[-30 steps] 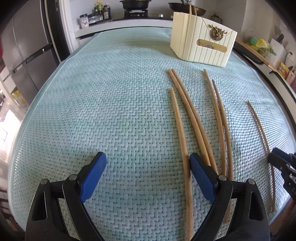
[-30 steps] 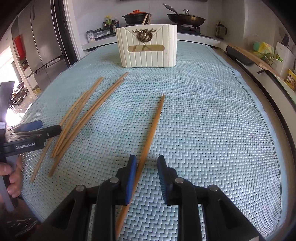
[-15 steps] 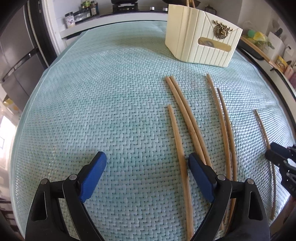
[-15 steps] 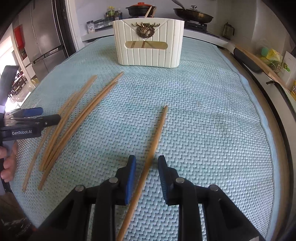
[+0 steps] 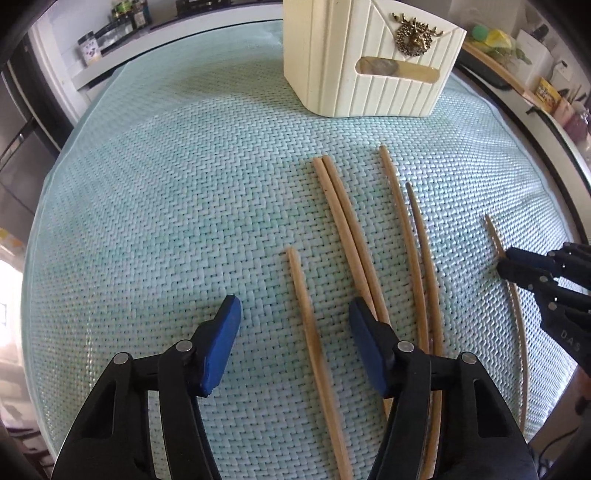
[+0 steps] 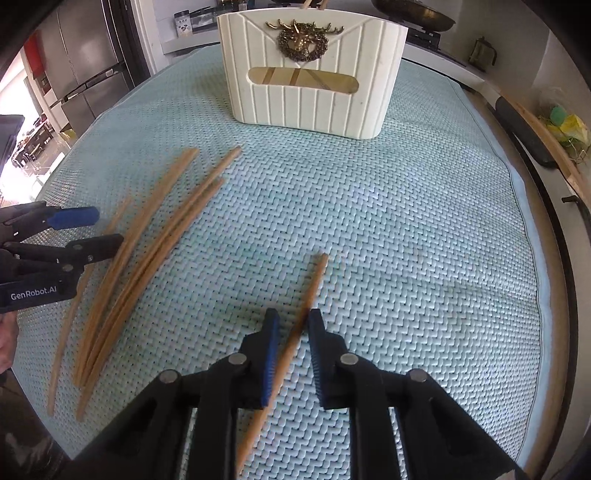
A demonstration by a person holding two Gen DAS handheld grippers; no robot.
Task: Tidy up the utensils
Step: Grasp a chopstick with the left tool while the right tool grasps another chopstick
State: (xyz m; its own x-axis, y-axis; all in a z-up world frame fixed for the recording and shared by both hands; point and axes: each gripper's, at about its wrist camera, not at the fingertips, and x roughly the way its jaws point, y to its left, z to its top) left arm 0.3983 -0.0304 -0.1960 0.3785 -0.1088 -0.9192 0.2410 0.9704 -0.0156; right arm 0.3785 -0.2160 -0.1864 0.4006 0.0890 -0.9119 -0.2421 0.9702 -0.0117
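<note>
Several wooden chopsticks lie on a pale green woven mat (image 5: 155,192). My left gripper (image 5: 291,325) is open, with a single chopstick (image 5: 310,332) lying between its blue pads and a pair (image 5: 343,221) by the right pad. My right gripper (image 6: 290,328) is narrowly open around a lone chopstick (image 6: 314,280), which touches the right pad; it also shows in the left wrist view (image 5: 517,266). The cream ribbed holder (image 6: 314,74) with a brass deer badge stands at the back and has chopsticks inside; it also shows in the left wrist view (image 5: 369,66).
A group of chopsticks (image 6: 147,243) lies left of the right gripper, next to the left gripper (image 6: 66,232). A fridge (image 6: 74,66) stands at far left. Jars (image 5: 88,48) and a pan (image 6: 413,14) stand on the counter behind. The mat's right edge (image 6: 535,240) is close.
Both grippers moved forward toward the holder. The left gripper's jaws narrowed around a single chopstick. The right gripper stayed narrowly open around its chopstick.
</note>
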